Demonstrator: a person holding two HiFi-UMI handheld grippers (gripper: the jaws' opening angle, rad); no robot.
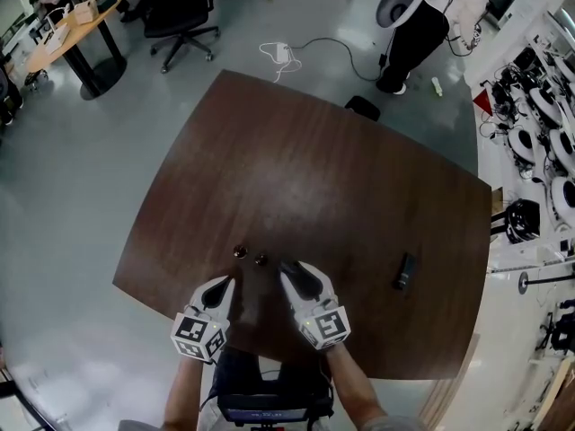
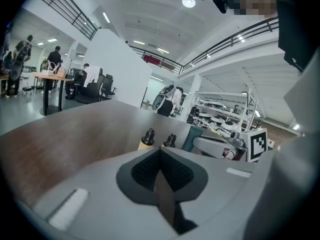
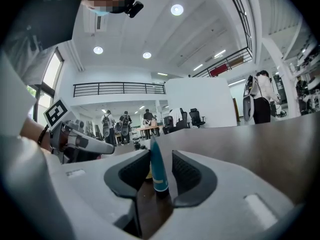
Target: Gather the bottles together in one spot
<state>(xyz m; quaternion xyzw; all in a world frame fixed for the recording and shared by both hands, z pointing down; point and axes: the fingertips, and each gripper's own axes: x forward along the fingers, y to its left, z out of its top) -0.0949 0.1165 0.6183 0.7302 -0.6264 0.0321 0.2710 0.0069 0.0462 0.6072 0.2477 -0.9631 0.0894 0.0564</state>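
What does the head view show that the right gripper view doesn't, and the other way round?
Only the head view: a dark object, likely a bottle, lying alone near the table's right side. Only the right gripper view: a teal bottle standing upright between the right claw's parted jaws, with a gap beside it. Both: the brown table and the left claw.

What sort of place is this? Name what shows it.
Likely a robotics lab in an open office hall: racks of white equipment along one side, a rolling office chair, and a mezzanine railing overhead.
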